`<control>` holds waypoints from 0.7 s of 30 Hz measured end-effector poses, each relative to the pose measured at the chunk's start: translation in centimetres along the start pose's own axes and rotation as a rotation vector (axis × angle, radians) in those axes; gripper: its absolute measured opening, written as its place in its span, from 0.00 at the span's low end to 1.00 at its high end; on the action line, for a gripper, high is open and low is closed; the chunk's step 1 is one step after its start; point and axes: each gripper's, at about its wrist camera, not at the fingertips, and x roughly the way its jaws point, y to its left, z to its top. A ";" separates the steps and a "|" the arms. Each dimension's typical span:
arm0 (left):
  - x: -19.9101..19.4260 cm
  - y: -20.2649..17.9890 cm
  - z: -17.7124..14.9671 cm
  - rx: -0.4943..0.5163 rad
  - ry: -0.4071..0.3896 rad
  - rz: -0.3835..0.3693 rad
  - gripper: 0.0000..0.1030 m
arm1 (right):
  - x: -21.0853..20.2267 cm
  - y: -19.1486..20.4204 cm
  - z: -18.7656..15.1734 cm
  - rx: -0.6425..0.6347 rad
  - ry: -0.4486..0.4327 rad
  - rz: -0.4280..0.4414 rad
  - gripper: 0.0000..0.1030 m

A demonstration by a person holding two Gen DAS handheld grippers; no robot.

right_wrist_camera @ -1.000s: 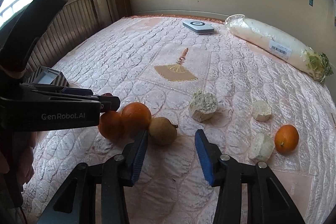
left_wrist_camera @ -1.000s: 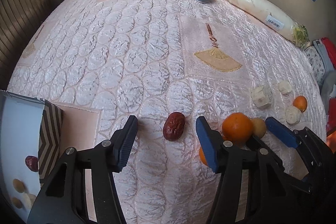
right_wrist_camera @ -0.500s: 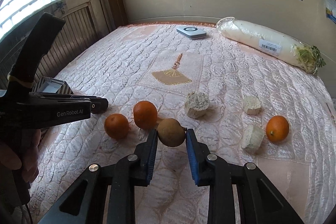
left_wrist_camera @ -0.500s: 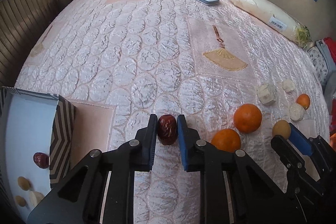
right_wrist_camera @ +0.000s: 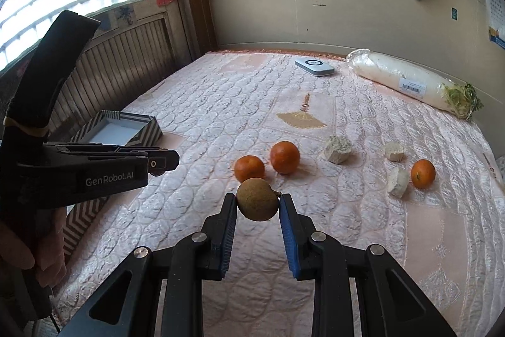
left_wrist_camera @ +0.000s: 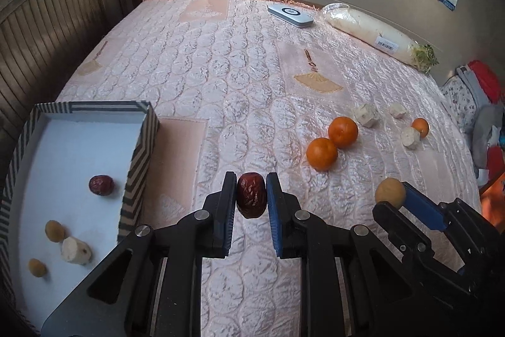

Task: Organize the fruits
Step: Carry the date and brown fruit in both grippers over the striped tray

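Both grippers are matte black plastic, each arm pinned by round silver screws behind its fingers. The left gripper (left_wrist_camera: 251,195) and right gripper (right_wrist_camera: 258,206) carry ribbed blue pads on the fingers' inner faces. White "GenRobot.AI" lettering marks the left gripper's side, above bare skin of the left hand (right_wrist_camera: 28,251).

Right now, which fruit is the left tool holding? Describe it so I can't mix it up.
Start at the striped box on the pink quilt; just right of it the left tool is clamped on a red date. It is dark red, wrinkled and oblong, unlike the round oranges beyond.
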 end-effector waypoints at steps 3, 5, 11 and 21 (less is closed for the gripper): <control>-1.2 0.6 -1.1 0.006 -0.032 0.028 0.18 | -0.3 1.5 -0.2 -0.015 -0.005 0.012 0.26; -1.8 1.2 -1.7 0.003 -0.047 0.037 0.18 | -0.4 2.3 -0.3 -0.023 -0.005 0.019 0.26; -3.6 3.1 -3.3 -0.006 -0.106 0.084 0.18 | -0.7 4.5 -0.5 -0.049 -0.004 0.033 0.26; -5.3 7.2 -4.7 -0.048 -0.153 0.147 0.18 | -0.1 8.8 -0.2 -0.122 0.010 0.072 0.26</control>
